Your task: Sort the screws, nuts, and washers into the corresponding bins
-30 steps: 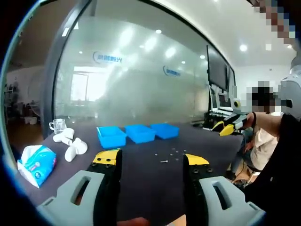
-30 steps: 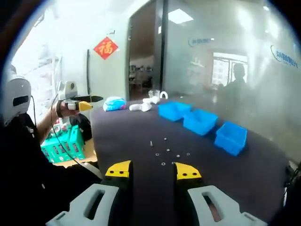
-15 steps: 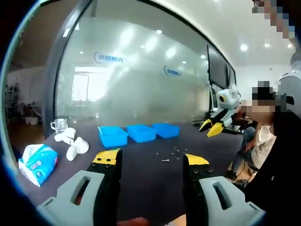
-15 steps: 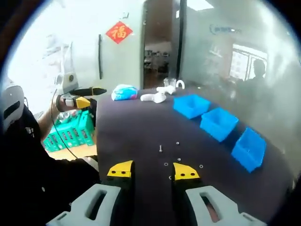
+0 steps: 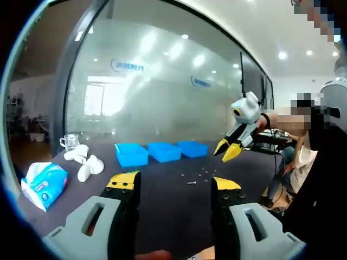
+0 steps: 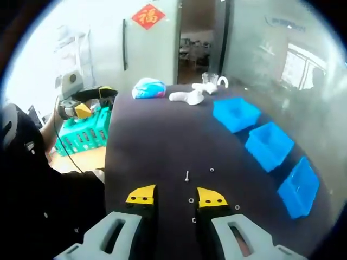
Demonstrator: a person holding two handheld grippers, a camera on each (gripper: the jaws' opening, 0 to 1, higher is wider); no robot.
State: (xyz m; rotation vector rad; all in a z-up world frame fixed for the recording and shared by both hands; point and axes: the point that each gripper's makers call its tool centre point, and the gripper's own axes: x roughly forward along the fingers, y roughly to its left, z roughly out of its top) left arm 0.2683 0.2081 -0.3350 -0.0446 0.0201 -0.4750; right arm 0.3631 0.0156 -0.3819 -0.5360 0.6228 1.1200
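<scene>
The right claw (image 6: 171,195) hangs half-open and empty directly above the loose fasteners (image 6: 191,200), seemingly washers, positioned for selection; the left claw (image 5: 172,184), open, empty, waits short of the blue bins (image 5: 162,152).

Frosted glass partition wall (image 5: 162,103) with blue logos far across the room, recessed ceiling lights (image 5: 280,54), white wall with red paper ornament (image 6: 148,14), open doorway (image 6: 198,40) beside it.

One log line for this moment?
right tongs: open, above small parts | left tongs: open, idle | blue bins: look empty
</scene>
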